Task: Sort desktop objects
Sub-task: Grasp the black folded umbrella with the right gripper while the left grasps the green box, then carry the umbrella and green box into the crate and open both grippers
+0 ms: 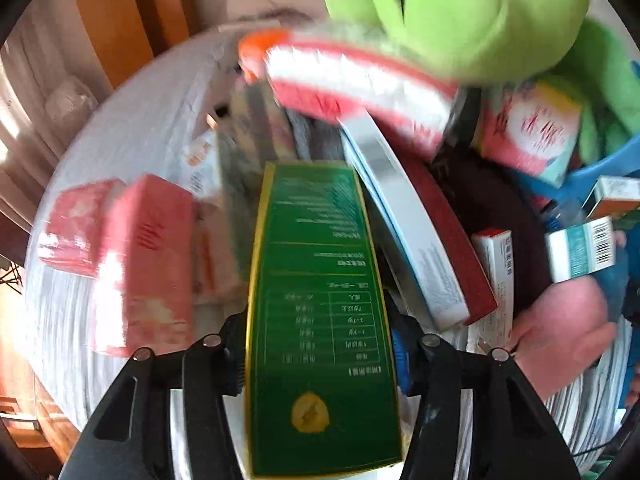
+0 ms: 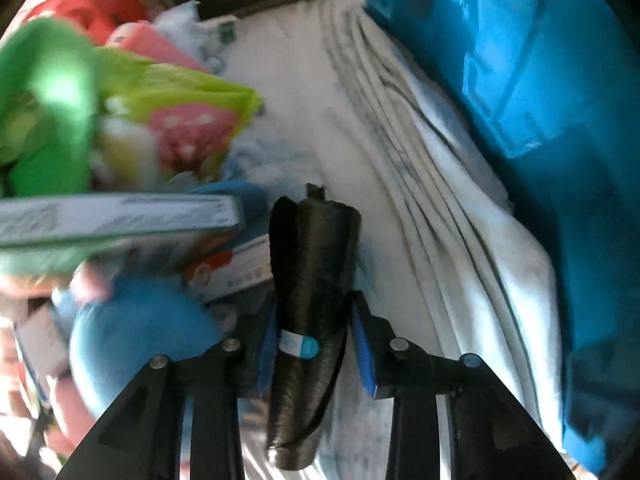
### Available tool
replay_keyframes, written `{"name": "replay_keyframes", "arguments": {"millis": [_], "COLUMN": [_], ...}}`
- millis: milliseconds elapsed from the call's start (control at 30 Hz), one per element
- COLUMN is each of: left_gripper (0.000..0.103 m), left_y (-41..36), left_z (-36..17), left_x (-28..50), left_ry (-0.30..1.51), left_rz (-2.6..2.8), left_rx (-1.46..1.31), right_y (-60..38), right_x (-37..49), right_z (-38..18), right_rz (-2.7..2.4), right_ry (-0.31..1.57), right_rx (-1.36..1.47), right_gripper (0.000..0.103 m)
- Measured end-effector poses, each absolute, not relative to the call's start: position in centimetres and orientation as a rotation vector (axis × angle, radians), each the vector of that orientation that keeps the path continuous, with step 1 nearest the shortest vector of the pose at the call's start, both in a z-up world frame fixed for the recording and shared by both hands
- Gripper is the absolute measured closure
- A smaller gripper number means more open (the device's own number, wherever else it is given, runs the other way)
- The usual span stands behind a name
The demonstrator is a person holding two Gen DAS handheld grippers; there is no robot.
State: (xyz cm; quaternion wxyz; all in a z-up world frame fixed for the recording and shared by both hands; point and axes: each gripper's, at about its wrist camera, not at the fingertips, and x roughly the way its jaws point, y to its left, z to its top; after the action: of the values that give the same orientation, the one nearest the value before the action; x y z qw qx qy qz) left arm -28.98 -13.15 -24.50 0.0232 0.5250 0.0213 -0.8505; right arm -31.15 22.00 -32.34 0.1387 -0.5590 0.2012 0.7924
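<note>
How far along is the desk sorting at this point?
Nothing clearly looks finished. In hand: the left hand-held gripper grips a green box; the right hand-held gripper grips a black roll. Left: pink boxes, a plush toy and other boxes are jumbled on the white cloth.

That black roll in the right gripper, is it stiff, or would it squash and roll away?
The black roll looks like thin wrinkled plastic film, so probably light and a bit squashy. Its round shape could roll if set down. The paper band probably keeps it from unwinding.
</note>
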Motion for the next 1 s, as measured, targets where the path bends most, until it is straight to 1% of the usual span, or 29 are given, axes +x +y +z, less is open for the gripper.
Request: {"name": "replay_keyframes", "arguments": {"millis": [167,200,233,367,533,767,900,1000], "left_gripper": [0.052,0.052,0.052,0.052,0.052,0.052,0.052,0.052], "left_y": [-13.0,-13.7,-15.2,-15.5,-15.2,-8.6,-2.4,3.0], "left_z": [-20.7,-20.0,-19.5,-16.4,-13.1,-7.4,-4.2,-1.6], "left_x": [-26.3,-27.1,-28.3,-26.5,-25.6,-24.2,-23.2,-22.2], "left_ry": [0.017,0.009,0.01,0.03,0.023,-0.034,-0.086,-0.098], "left_rz": [-2.732,-2.743,-2.761,-2.841,-2.971,-3.202,-3.348,-3.466], "left_rx": [1.468,1.444,1.418,1.314,1.191,1.023,0.967,0.945], "right_y": [20.2,19.9,19.7,18.5,18.2,21.3,24.8,28.2], "right_x": [-28.1,-27.4,-26.8,-24.2,-20.0,-18.0,-14.6,-13.2], "right_z": [-28.4,-27.2,-26.3,-21.6,-14.5,-5.8,-0.9,1.5], "right_rz": [2.426,2.456,2.479,2.584,2.725,2.837,2.827,2.798], "right_ry": [0.482,0.466,0.459,0.41,0.435,0.46,0.449,0.44], "right_rx": [-1.505,-1.476,-1.452,-1.308,-1.099,-0.814,-0.669,-0.595], "right_gripper": [0.072,0.072,0.072,0.072,0.072,0.072,0.072,0.072]}}
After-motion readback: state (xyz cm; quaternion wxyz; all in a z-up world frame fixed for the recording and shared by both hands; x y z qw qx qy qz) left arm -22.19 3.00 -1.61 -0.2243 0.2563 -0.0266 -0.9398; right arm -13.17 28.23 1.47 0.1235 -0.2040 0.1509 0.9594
